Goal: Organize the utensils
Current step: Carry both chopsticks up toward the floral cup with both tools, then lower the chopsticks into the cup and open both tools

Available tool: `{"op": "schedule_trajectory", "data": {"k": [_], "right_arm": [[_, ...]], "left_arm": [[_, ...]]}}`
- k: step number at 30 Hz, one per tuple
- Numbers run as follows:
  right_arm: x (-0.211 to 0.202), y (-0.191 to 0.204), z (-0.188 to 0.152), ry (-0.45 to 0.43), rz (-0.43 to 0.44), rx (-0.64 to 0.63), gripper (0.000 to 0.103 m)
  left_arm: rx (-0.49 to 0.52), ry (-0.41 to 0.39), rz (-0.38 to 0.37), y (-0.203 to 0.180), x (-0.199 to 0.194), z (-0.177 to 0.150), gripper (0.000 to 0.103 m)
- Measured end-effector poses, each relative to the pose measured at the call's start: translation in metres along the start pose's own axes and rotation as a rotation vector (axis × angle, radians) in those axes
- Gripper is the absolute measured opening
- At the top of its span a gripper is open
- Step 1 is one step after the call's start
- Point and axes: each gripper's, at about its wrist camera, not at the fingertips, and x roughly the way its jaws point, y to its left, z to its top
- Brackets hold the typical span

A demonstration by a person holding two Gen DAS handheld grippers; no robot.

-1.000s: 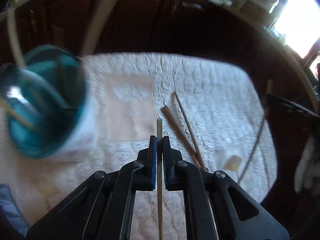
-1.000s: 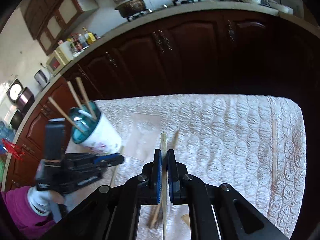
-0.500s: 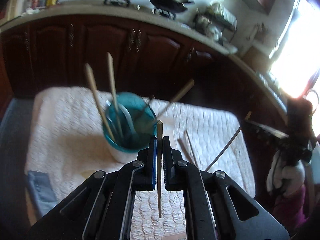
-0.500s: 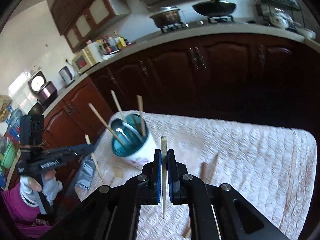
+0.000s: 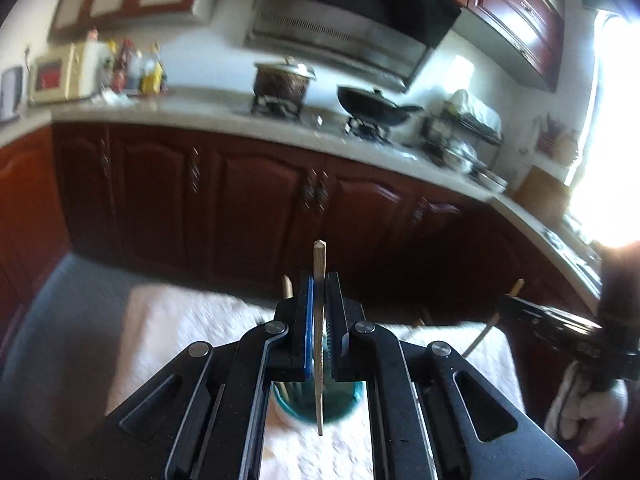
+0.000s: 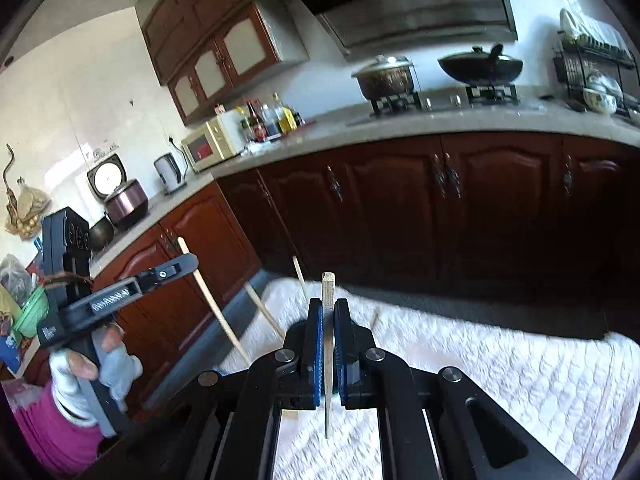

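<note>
My left gripper [image 5: 318,280] is shut on a wooden chopstick [image 5: 319,256] held upright, its lower tip over the teal-rimmed white cup [image 5: 320,404] that shows between the gripper arms. My right gripper [image 6: 328,306] is shut on another chopstick [image 6: 328,288], also upright, above the white quilted cloth [image 6: 500,364]. In the right wrist view the left gripper [image 6: 176,266] shows at the left with its chopstick [image 6: 212,304]. Chopsticks standing in the cup [image 6: 262,306] poke up behind my right gripper; the cup itself is hidden there.
Dark wooden cabinets [image 6: 440,208] and a countertop [image 6: 440,120] with a pot, a wok, bottles and a microwave run behind the table. The white quilted cloth [image 5: 180,328] covers the table. The right gripper and gloved hand [image 5: 580,344] show at the right of the left wrist view.
Both grippers have tilted upward and moved toward the cup, each still holding its chopstick. The left chopstick's lower tip now hangs over the cup. The loose chopsticks on the cloth have left view.
</note>
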Motion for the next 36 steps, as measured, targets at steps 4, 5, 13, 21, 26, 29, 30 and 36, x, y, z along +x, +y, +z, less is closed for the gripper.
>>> {"op": "schedule_trajectory", "data": {"k": [4,5,13,21,26,29,30,36], "right_arm": [[0.014,0.011,0.019,-0.037,-0.045,-0.027,0.005],[0.02,0.013,0.023,-0.042,-0.061,-0.032,0.005],[0.065,0.011,0.03,-0.059,-0.123,-0.02,0.005],[0.1,-0.005,0.004,0.042,-0.125,0.009,0.005],[0.12,-0.014,-0.016,0.124,-0.114,0.017,0.005],[0.127,-0.018,-0.026,0.156,-0.115,0.014,0.005],[0.128,-0.02,-0.028,0.158,-0.114,0.019,0.005],[0.119,-0.023,-0.029,0.157,-0.104,0.019,0.017]], "left_arm": [[0.009,-0.031,0.055,0.003,0.019,0.002,0.004],[0.008,-0.032,0.065,0.005,0.024,0.001,0.004],[0.011,-0.031,0.124,0.006,0.055,-0.015,0.004],[0.022,0.044,0.135,0.004,0.078,-0.047,0.004],[0.03,0.102,0.138,0.003,0.088,-0.063,0.004],[0.029,0.128,0.141,0.003,0.093,-0.071,0.004],[0.029,0.124,0.142,0.003,0.092,-0.07,0.004],[0.027,0.135,0.13,0.003,0.092,-0.068,0.004]]}}
